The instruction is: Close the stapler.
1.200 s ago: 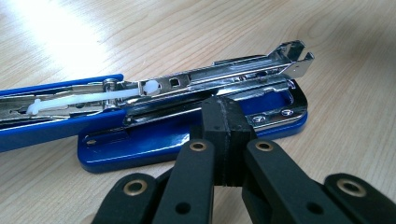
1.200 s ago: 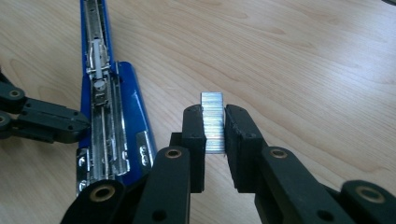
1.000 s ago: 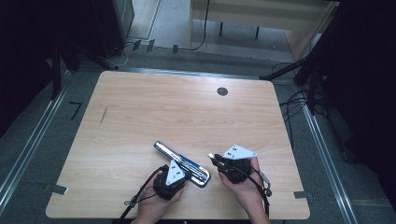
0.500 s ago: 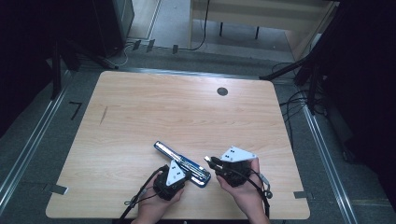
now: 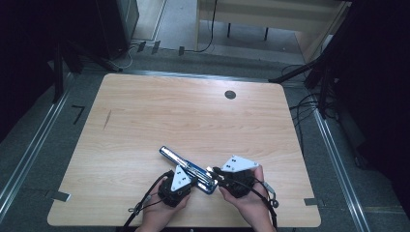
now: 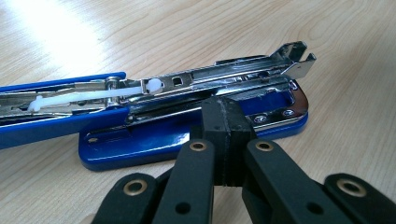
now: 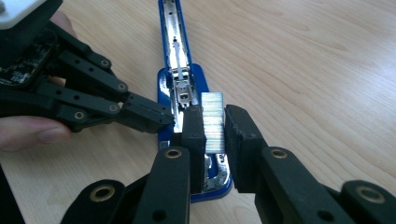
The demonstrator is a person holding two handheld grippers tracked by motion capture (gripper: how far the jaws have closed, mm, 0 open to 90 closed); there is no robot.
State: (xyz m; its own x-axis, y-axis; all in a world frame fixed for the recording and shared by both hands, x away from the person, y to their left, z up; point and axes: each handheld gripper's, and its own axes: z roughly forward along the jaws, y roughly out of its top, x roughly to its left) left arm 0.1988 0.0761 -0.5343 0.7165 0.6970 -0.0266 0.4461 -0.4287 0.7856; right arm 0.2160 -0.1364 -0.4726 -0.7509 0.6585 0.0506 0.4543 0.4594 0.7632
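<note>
Right gripper view | staple strip [image 7: 213, 122] clamped in right jaws above open stapler [image 7: 180, 70] | left jaws closed, tips against stapler base

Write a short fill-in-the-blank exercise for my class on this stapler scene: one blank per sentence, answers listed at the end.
1. The stapler lies opened out on the ____ table.
2. The right gripper holds a strip of ____ between its pads.
3. The left gripper, its jaws ____, presses against the stapler's side.
4. The stapler's plastic base is ____ in colour.

Answers: wooden; staples; shut; blue
</note>
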